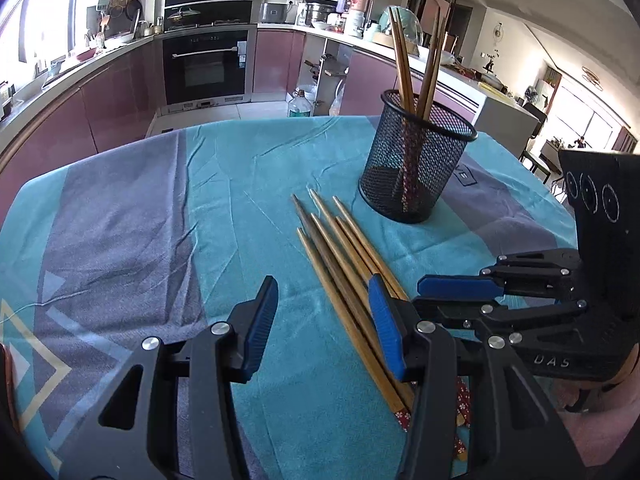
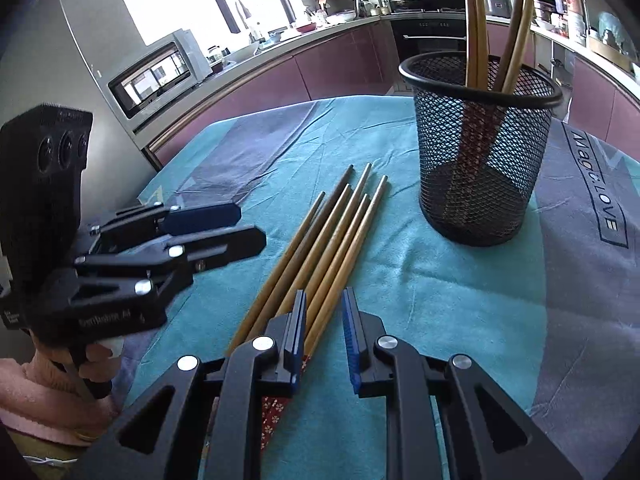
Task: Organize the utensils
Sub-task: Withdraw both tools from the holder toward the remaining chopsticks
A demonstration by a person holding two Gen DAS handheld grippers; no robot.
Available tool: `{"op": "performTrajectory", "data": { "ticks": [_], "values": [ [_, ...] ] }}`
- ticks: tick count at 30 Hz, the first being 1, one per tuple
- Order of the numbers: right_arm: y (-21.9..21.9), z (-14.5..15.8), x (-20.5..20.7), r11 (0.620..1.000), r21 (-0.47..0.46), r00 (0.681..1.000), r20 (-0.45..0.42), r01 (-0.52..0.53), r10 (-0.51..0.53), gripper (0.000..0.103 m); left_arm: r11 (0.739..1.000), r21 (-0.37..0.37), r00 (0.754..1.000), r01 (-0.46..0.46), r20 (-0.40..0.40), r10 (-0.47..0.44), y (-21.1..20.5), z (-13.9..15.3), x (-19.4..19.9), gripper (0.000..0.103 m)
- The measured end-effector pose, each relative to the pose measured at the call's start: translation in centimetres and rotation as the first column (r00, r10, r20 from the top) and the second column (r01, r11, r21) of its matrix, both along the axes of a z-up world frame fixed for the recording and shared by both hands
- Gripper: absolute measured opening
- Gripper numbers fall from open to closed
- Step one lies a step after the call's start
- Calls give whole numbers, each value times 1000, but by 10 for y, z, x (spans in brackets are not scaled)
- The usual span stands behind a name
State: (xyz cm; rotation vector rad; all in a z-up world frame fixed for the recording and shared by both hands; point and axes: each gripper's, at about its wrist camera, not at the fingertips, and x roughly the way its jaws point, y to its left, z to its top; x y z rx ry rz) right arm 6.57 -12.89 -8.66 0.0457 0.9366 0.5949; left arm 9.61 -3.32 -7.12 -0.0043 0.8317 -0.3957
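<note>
**Right hand-held gripper down over the loose chopsticks, mesh cup waiting beyond**

You are working on a tabletop (image 1: 248, 168) under a teal and grey cloth. The landmark is the black mesh cup (image 2: 478, 148), upright and already holding a few chopsticks. Just beside its base lies the bundle of loose chopsticks (image 2: 320, 248), flat on the cloth, long axes side by side, thin tips toward the cup and patterned red handles toward you.

Your right hand-held gripper (image 2: 325, 332) is the nearer one: it sits on the side of the bundle away from the cup, over the handle ends, jaws narrowed to a slim gap around the outermost stick or two. Whether the pads already press on wood I cannot tell. Your left hand-held gripper (image 1: 320, 320) stands half spread beside the bundle, holding nothing, its right finger lying across the sticks.

Readable writing: "LOVE" on the cloth beside the cup, and "DAS" on the right gripper's body.
</note>
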Motion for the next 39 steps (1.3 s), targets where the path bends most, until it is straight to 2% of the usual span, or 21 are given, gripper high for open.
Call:
{"op": "performTrajectory", "data": {
  "ticks": [11, 35, 39],
  "values": [
    [3, -4, 3, 1000, -25, 1000, 4, 19, -19, 17, 999, 41, 998, 25, -57, -23, -8, -24, 0, 47],
    [3, -4, 4, 996, -82, 999, 38, 29, -26, 19, 997, 58, 997, 44, -66, -40, -5, -28, -2, 40],
    [6, -3, 4, 995, -98, 999, 47, 32, -27, 19, 997, 71, 997, 42, -63, -37, -6, -28, 0, 35]
  ]
}}
